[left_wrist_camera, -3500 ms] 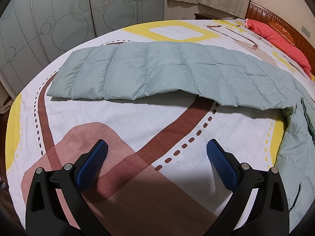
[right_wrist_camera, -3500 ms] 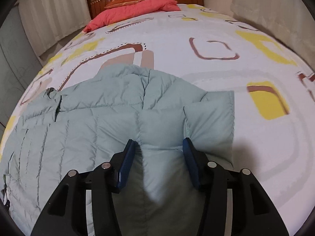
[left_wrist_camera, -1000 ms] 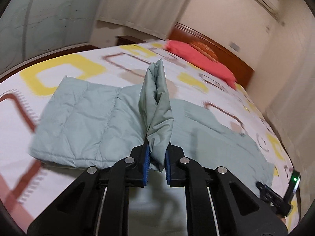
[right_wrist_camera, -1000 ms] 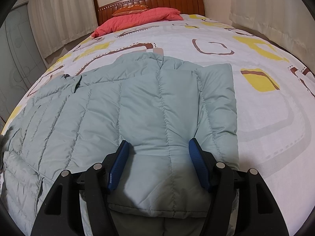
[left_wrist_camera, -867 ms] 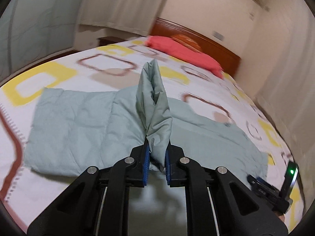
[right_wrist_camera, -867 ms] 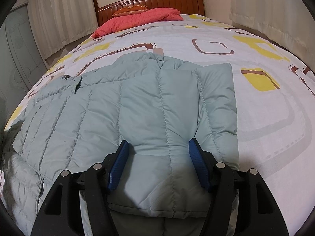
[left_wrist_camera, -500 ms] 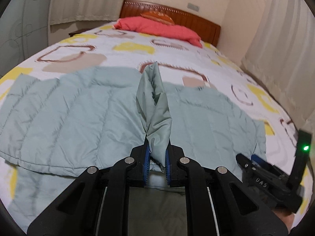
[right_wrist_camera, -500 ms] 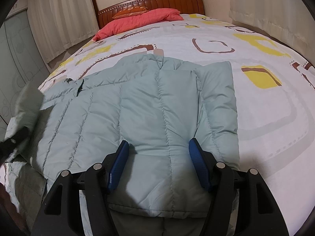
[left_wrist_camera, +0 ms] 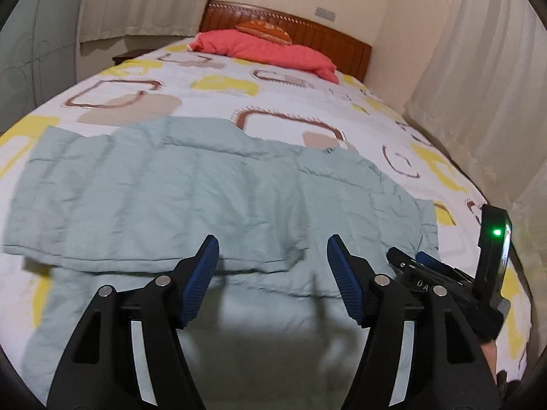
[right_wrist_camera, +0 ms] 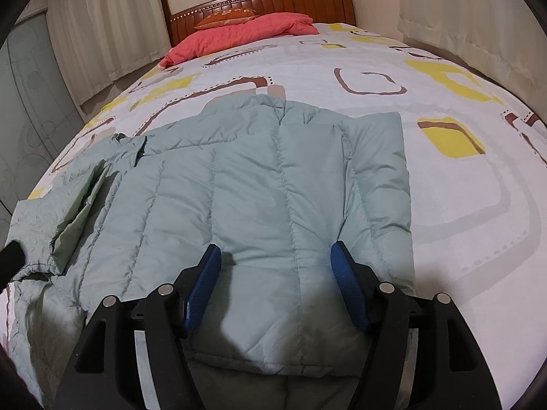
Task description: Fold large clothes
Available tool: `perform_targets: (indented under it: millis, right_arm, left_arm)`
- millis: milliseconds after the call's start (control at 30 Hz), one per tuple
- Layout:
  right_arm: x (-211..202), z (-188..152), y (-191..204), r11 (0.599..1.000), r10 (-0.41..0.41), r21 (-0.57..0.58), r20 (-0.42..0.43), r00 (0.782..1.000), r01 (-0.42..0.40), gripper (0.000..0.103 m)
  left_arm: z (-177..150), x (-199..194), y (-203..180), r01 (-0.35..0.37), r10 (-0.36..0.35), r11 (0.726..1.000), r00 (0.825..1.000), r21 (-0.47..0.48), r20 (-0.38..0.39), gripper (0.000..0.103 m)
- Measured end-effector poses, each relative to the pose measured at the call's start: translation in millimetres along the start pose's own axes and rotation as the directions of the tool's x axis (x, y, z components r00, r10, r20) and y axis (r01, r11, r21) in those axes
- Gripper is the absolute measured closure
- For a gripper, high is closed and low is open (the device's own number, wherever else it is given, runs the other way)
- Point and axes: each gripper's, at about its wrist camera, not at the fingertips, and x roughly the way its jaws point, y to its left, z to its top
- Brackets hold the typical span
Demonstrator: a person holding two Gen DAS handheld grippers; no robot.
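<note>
Quilted green jacket (right_wrist_camera: 273,188) lying flat on the bed (right_wrist_camera: 461,184), collar toward the headboard (right_wrist_camera: 259,0), one sleeve folded across it. Left gripper (left_wrist_camera: 271,266) and right gripper (right_wrist_camera: 275,273): jaws spread wide above the fabric, holding nothing.

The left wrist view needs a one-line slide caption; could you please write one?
Left gripper open above the pale green quilted jacket spread on the patterned bed, right gripper alongside.
</note>
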Motion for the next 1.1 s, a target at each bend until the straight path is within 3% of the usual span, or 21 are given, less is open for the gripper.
perform_targets:
  millis: [267,467,600,633,667,767,967,1100]
  right_arm:
    - [-27,10,51,0.995,0.095,-0.014,0.019,0.995,-0.095,0.037]
    - [-24,14,110,0.983,0.172,-0.066,-0.002,0.985,-0.172,0.037]
    - [-9,10,138,0.977,0.195,-0.074,-0.037,0.980,-0.198,0.037]
    - [-1,9,143,0.974,0.212,-0.064,-0.061,0.975,-0.216,0.039]
    - [3,8,146,0.972,0.221,-0.062,-0.076,0.972,-0.226,0.058]
    - [7,5,155,0.966,0.237,-0.083,-0.102,0.966,-0.245,0.088]
    - [-25,19,117,0.977,0.206,-0.049,0.009,0.978,-0.206,0.092]
    - [-35,26,74,0.992,0.127,-0.013,0.044,0.991,-0.126,0.092]
  left_arm:
    - [9,-37,82,-0.154,0.157,0.986,0.986,-0.057,0.049,0.035]
    - [19,-51,155,-0.270,0.282,0.950,0.958,-0.153,0.060,0.035]
    - [19,-47,187,-0.315,0.327,0.931,0.944,-0.183,0.037,0.035]
    - [18,-46,193,-0.319,0.330,0.929,0.944,-0.190,0.029,0.035]
    - [18,-44,197,-0.321,0.332,0.926,0.943,-0.198,0.022,0.035]
    - [17,-46,200,-0.310,0.321,0.928,0.947,-0.208,0.023,0.035]
    - [21,-56,194,-0.261,0.281,0.937,0.958,-0.232,0.055,0.032]
    - [25,-56,184,-0.251,0.273,0.941,0.960,-0.226,0.069,0.031]
